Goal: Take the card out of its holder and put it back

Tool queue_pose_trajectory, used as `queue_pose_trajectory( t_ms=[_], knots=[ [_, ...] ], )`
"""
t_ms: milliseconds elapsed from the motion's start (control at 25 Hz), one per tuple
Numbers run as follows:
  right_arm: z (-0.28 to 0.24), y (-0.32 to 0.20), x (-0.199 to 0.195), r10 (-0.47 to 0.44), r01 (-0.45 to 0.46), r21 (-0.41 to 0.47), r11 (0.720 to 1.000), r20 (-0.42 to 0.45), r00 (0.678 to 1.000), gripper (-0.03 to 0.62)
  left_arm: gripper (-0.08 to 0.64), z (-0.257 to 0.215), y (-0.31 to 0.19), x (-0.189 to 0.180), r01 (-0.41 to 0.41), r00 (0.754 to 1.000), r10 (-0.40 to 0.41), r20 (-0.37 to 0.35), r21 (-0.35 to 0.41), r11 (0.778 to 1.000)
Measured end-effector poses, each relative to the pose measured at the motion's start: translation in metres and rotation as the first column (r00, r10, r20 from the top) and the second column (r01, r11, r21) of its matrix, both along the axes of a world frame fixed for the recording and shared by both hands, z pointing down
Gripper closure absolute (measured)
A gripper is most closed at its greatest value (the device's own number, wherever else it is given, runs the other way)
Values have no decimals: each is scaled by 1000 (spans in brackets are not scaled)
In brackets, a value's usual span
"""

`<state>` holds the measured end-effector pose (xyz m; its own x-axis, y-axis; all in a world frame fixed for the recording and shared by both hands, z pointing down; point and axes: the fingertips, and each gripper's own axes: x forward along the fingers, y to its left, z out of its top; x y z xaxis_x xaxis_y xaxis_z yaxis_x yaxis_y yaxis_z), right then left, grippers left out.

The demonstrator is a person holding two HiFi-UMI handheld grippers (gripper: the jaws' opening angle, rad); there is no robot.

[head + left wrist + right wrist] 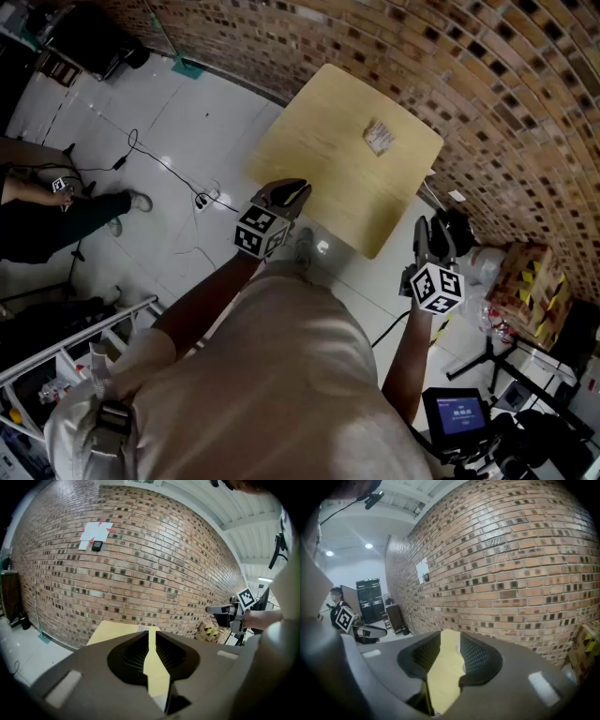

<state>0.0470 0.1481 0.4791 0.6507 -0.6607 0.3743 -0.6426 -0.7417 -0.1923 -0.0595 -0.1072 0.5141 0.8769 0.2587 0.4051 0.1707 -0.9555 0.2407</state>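
Observation:
A small pale wooden table [328, 159] stands against the brick wall. The card in its clear holder [379, 137] lies near the table's far right corner. In the left gripper view it shows as a small white patch [143, 628] on the table [112, 632]. My left gripper [286, 195] hovers at the table's near left edge, its jaws a narrow gap apart and empty [152, 632]. My right gripper [427, 234] hangs off the table's near right corner, open with nothing between its jaws [450, 637]. Both are well short of the card.
A brick wall [487, 103] runs behind and right of the table. A cardboard box with yellow-black tape [530, 286], a tripod and a small screen [461, 412] stand at the right. Cables [169, 169] trail over the white floor, where a seated person's leg [66, 216] shows at left.

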Motion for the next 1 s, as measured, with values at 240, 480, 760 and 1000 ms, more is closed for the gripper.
queue_pose_trajectory(
  t_ms=[240, 480, 760, 1000],
  knots=[
    [9, -36, 20, 4, -3, -30, 1000, 12, 1000, 465, 494, 10, -30, 31, -30, 1000, 30, -2, -10, 1000],
    [19, -57, 39, 10, -9, -59, 998, 19, 1000, 466, 492, 32, -44, 58, -66, 998, 66, 6, -28, 997],
    [24, -73, 46, 6, -4, -89, 996, 27, 1000, 468, 491, 27, -45, 77, -93, 995, 92, -23, -67, 993],
    [25, -83, 51, -36, 40, -118, 992, 35, 999, 468, 489, 29, -54, 90, -76, 997, 74, -25, -88, 993]
  ],
)
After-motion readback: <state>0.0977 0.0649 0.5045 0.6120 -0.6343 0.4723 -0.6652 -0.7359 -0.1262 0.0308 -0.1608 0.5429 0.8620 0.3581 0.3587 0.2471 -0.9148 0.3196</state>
